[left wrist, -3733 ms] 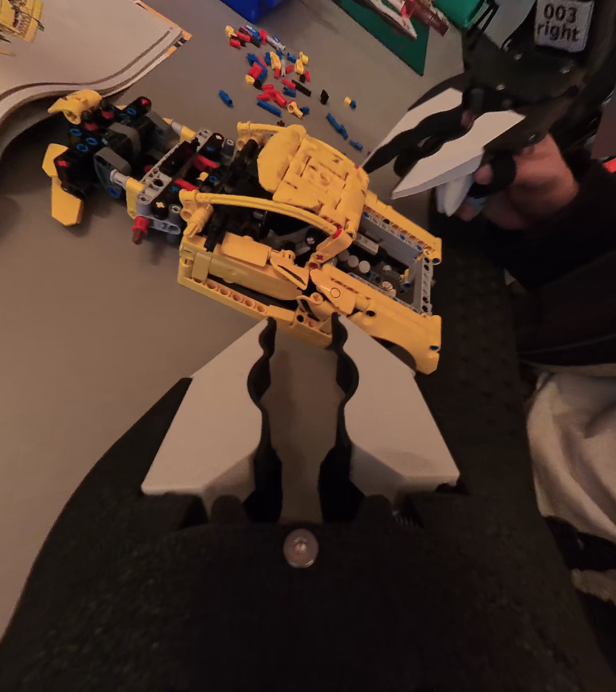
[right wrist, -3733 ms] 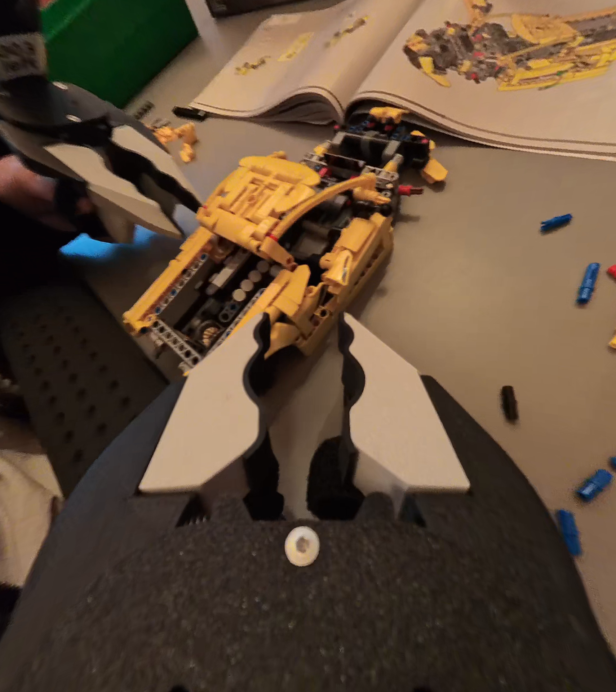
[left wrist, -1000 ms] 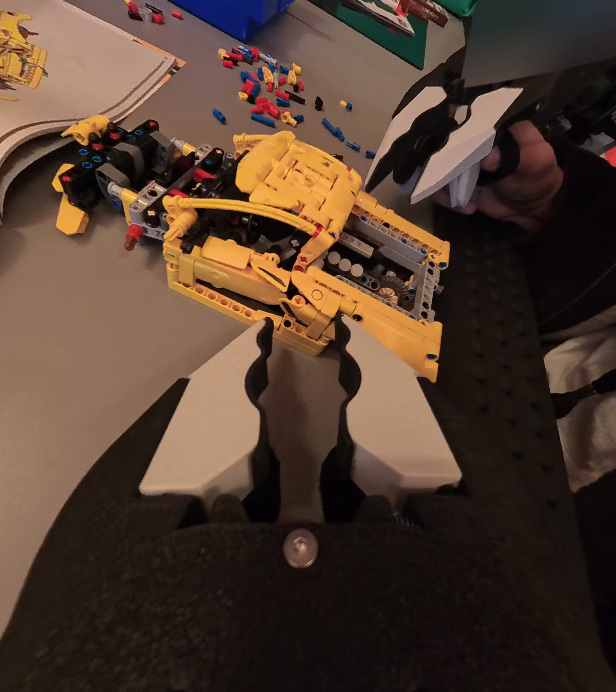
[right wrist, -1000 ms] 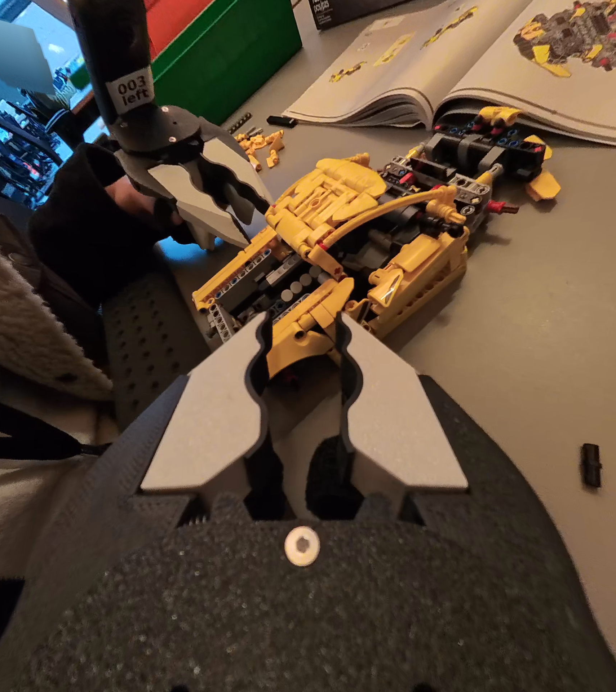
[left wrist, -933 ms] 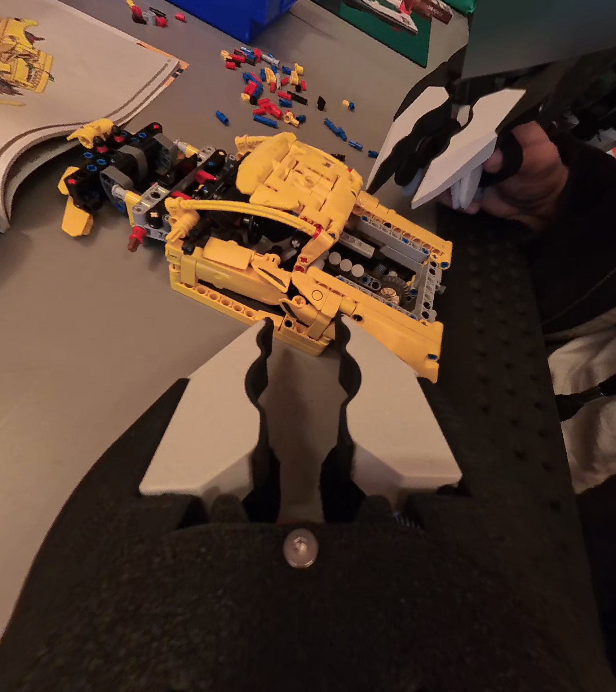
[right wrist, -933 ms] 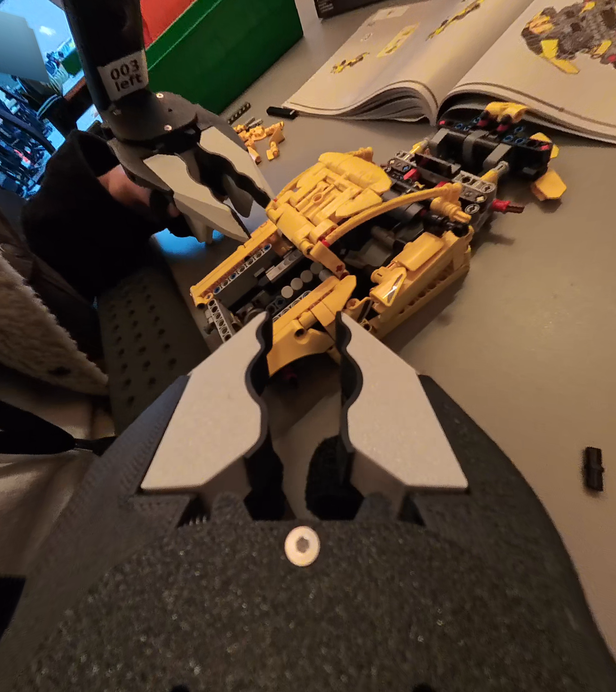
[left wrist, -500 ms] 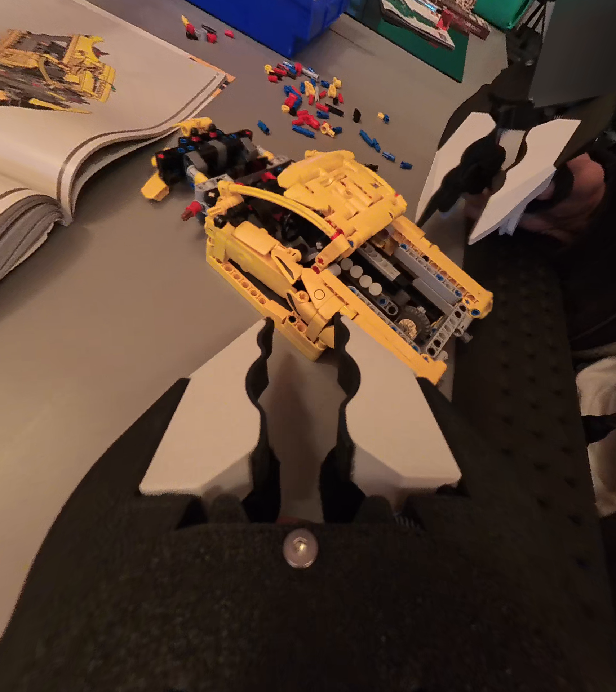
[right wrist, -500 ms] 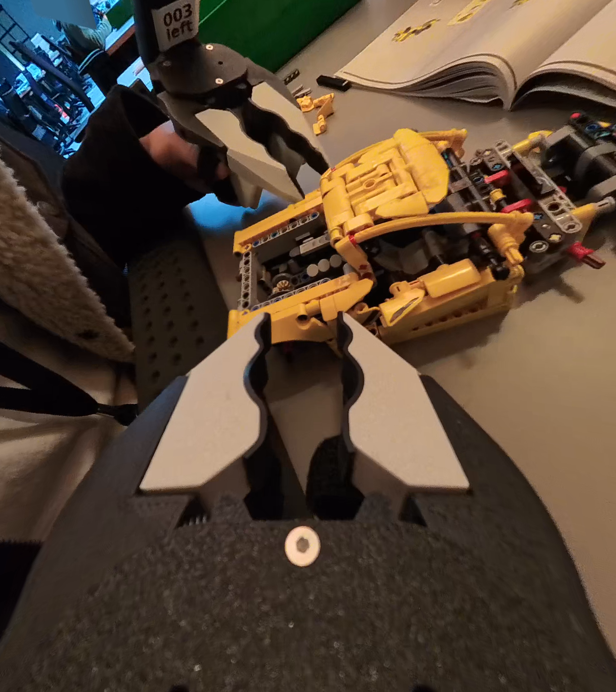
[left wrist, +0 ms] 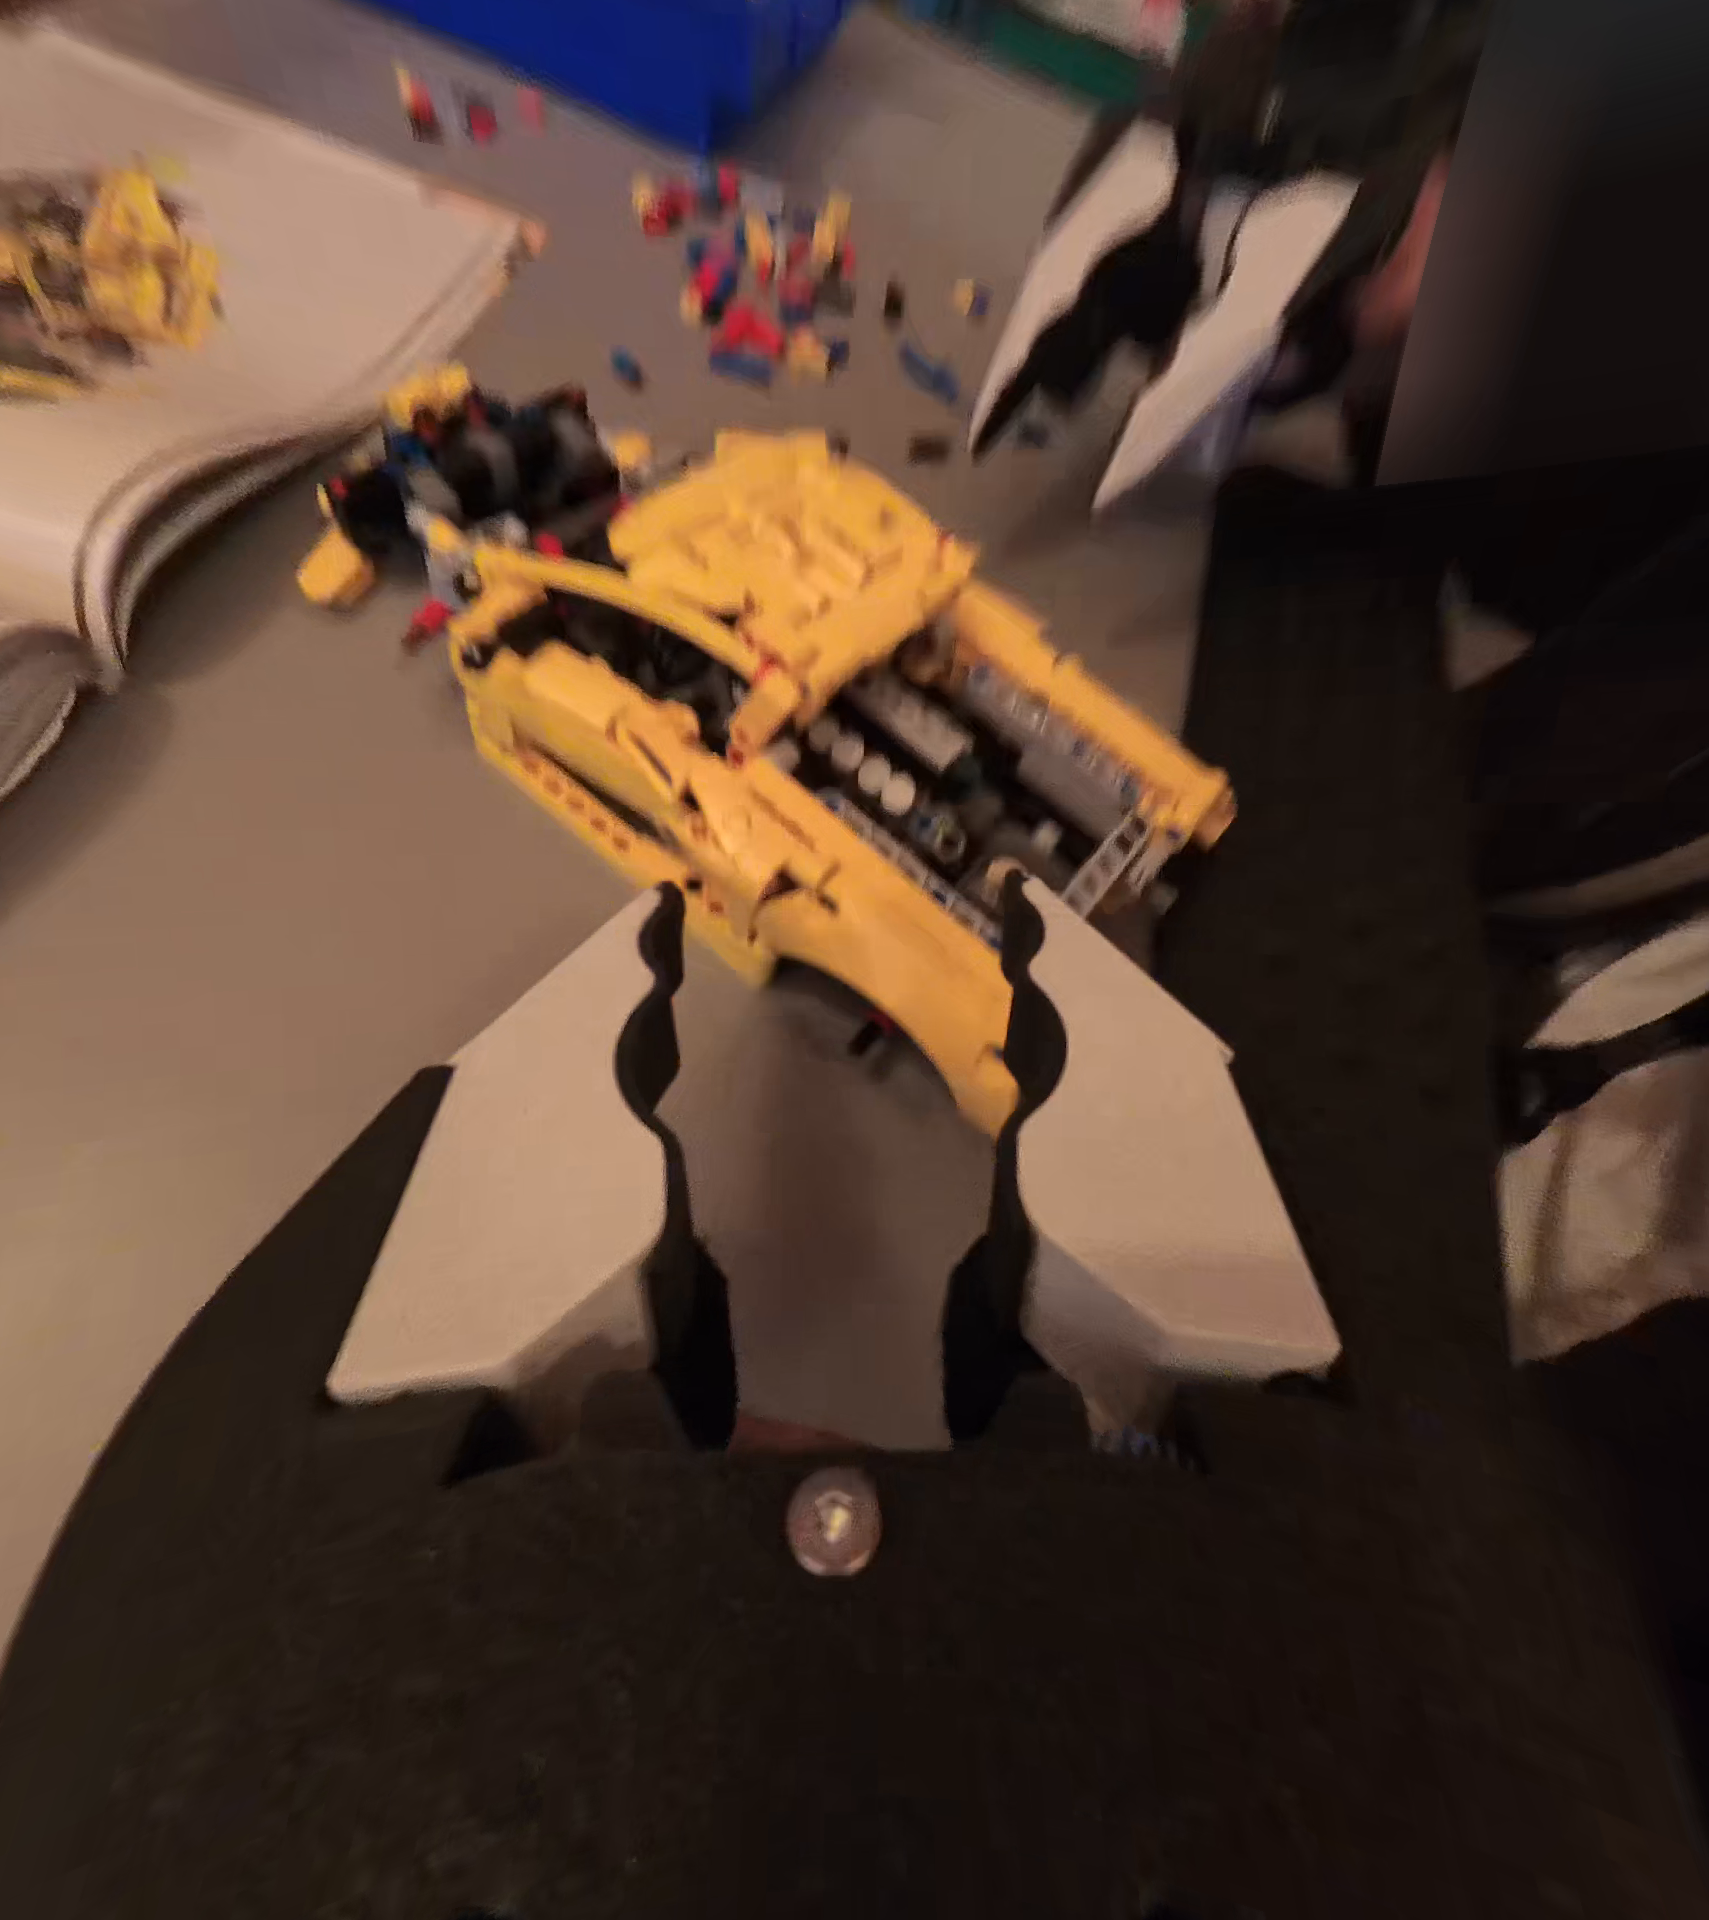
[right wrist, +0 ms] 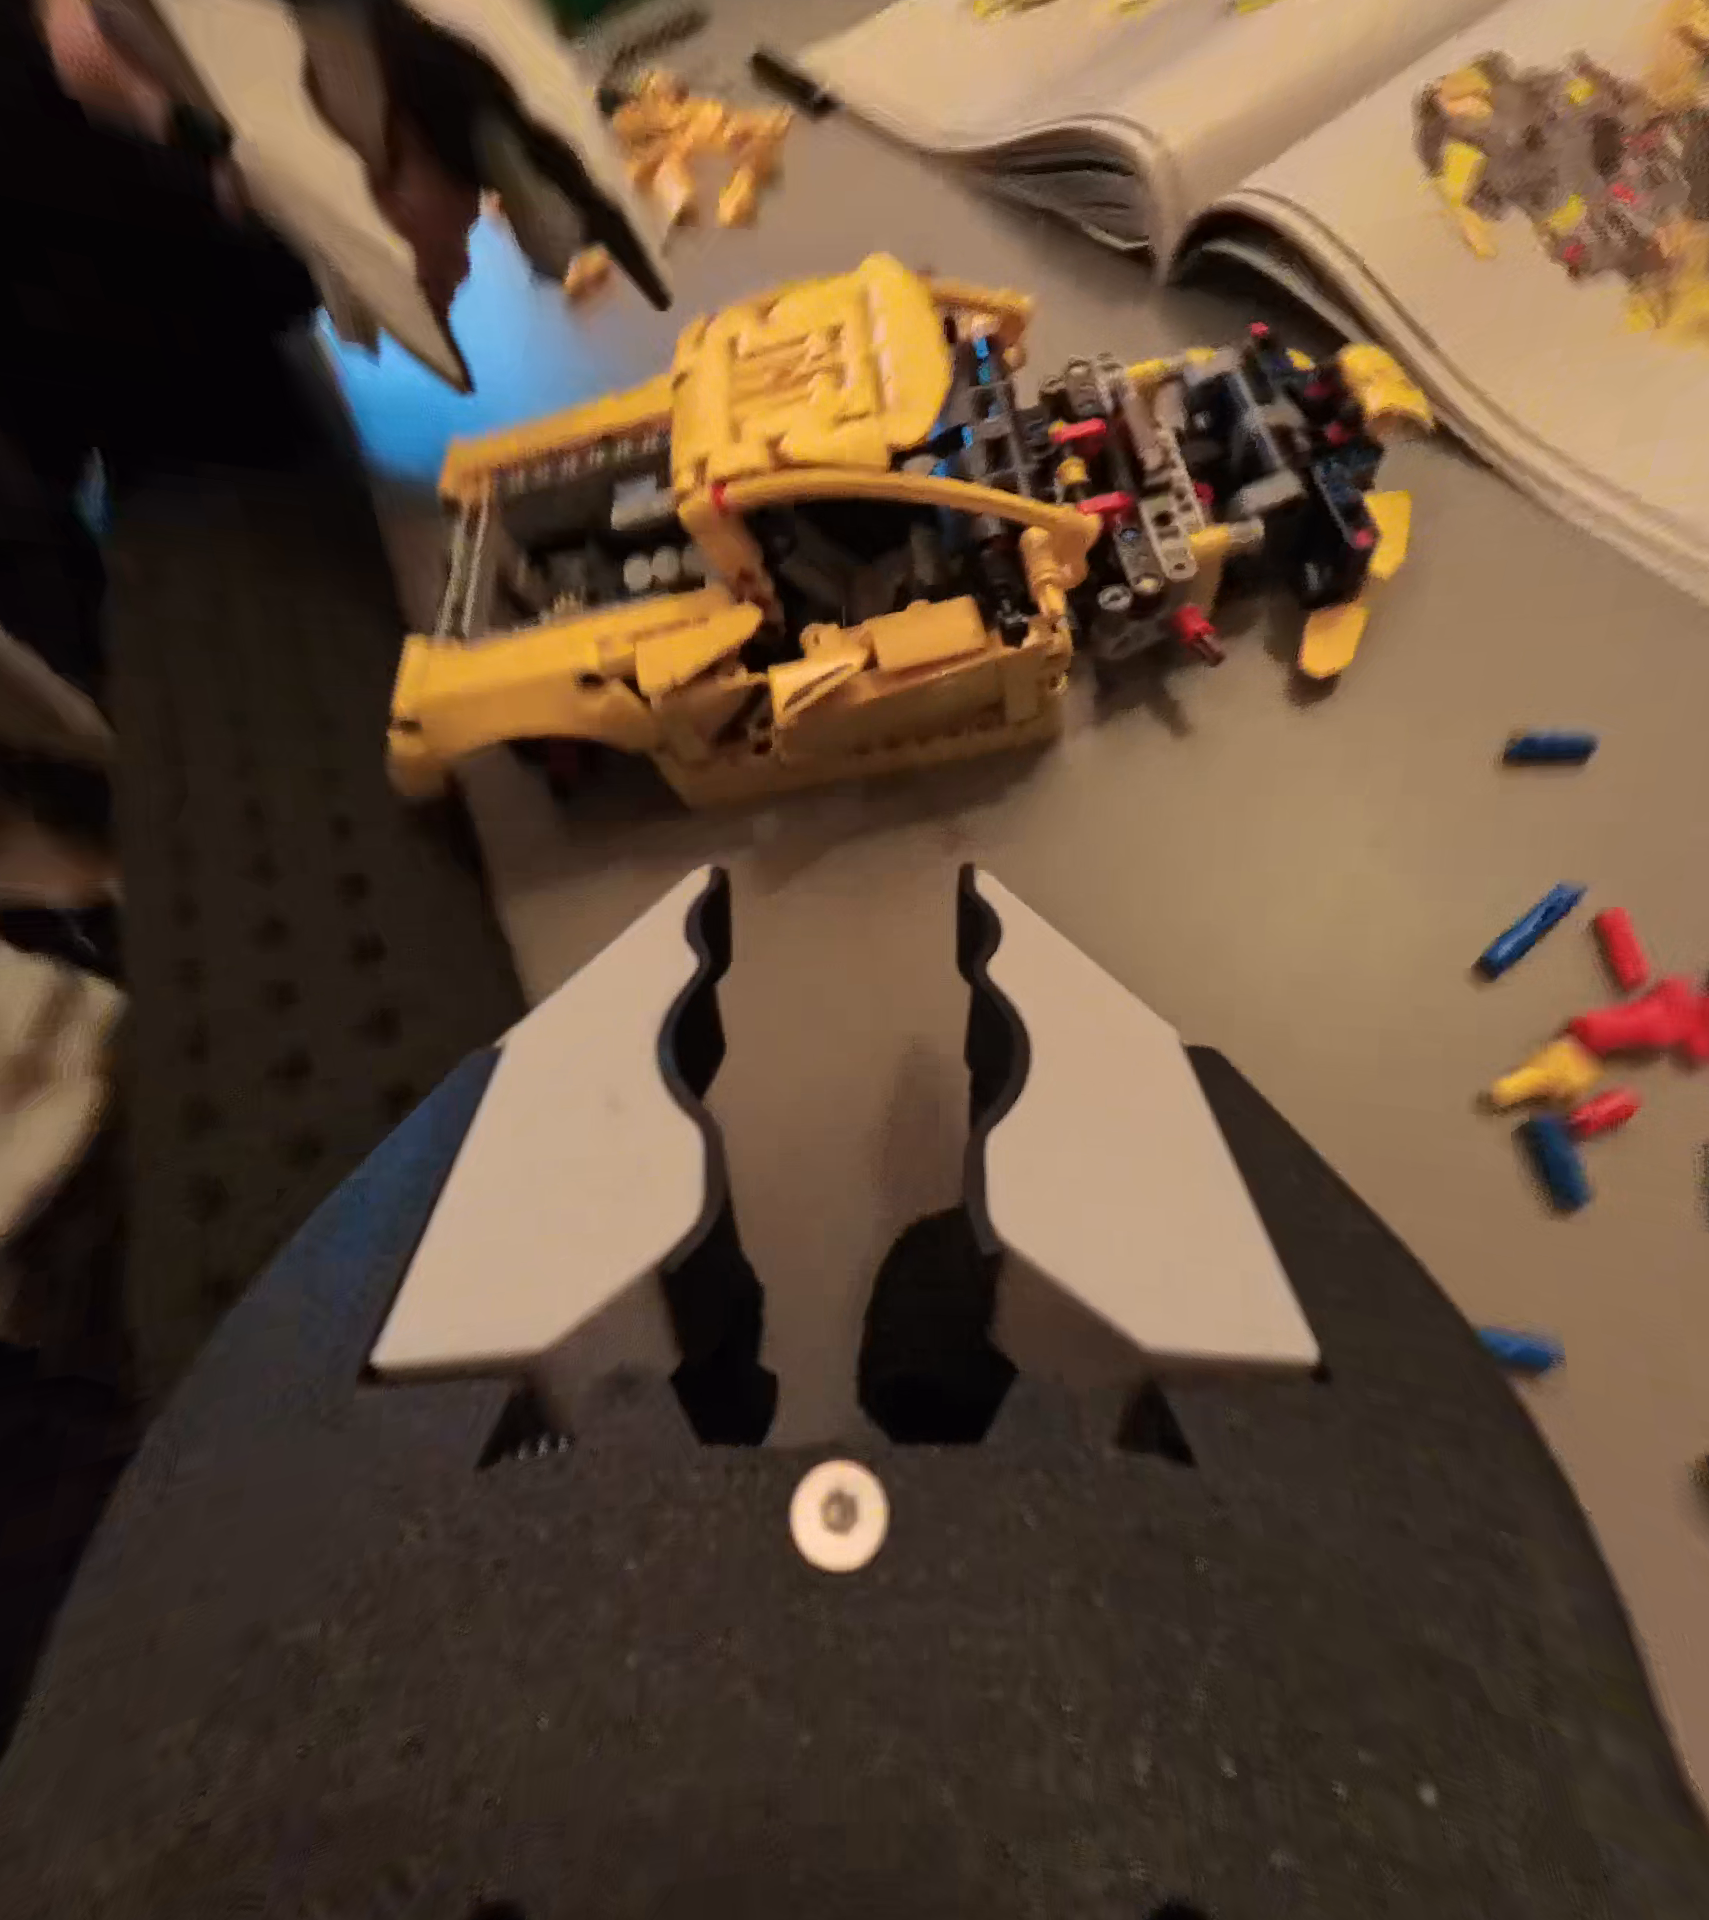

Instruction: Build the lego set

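Observation:
The partly built yellow lego car point(left wrist: 777, 675) lies on the grey table point(left wrist: 206, 935), its black and grey front chassis point(right wrist: 1245, 468) toward the book. My left gripper point(left wrist: 837, 894) is open. The car's yellow rear side lies between and just beyond its tips, ungripped. In the right wrist view the left gripper point(right wrist: 559, 343) hovers above the car's point(right wrist: 777, 520) far side. My right gripper point(right wrist: 839, 878) is open and empty, a short way back from the car's near side. In the left wrist view it point(left wrist: 1037, 468) hangs beyond the car. Both views are blurred.
An open instruction book point(left wrist: 154, 312) point(right wrist: 1452, 156) lies beside the car's front. Loose red, blue and yellow pieces point(right wrist: 1660, 1018) point(left wrist: 767, 281) are scattered on the table. Small yellow parts point(right wrist: 694, 145) lie farther back. A blue bin point(left wrist: 673, 52) stands behind. A black perforated mat point(right wrist: 258, 831) borders the table edge. Some 20 cm of space lies between my two pairs of fingers.
Both grippers held the car's sides by their tips. Now both have opened wider and drawn back, and the car lies on the table, turned a little.

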Tool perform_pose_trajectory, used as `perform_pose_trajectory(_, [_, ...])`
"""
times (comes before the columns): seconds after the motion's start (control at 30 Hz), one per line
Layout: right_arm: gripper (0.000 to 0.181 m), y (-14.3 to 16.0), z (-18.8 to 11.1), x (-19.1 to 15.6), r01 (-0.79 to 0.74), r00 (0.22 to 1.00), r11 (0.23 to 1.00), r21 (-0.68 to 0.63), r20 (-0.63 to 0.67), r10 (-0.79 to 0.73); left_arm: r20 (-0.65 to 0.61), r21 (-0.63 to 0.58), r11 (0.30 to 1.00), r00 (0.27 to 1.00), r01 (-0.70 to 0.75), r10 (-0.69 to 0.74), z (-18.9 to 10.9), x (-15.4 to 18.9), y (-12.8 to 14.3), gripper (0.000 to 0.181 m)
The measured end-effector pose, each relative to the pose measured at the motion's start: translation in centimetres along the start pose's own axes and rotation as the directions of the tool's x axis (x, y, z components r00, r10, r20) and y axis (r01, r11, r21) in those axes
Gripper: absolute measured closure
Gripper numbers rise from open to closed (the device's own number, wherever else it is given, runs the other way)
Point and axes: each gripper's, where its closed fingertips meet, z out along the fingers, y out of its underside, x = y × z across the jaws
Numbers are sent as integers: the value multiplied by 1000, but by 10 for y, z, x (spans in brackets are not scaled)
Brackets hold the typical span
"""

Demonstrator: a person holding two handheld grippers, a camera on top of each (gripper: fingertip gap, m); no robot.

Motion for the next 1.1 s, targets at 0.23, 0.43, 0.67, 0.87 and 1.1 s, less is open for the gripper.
perform_pose_trajectory(0.23, [133,-1,40,-14,477,866,877,-53,196,-460,33,-126,991,999,42,-38,7,0,21,114])
perform_pose_trajectory(0.43, [136,-9,50,-53,533,800,846,5,322,-506,212,-129,988,975,88,-59,-23,-46,24,113])
perform_pose_trajectory(0.67, [140,-46,54,-51,704,646,693,153,268,-715,298,-55,998,954,-29,44,-8,15,-22,132])
perform_pose_trajectory(0.87, [142,-35,83,-38,854,499,517,47,203,-843,430,-238,966,882,-97,194,47,34,-6,132])
perform_pose_trajectory(1.1, [166,-36,84,-35,894,437,446,48,125,-891,502,-316,949,847,-6,173,56,16,14,145])
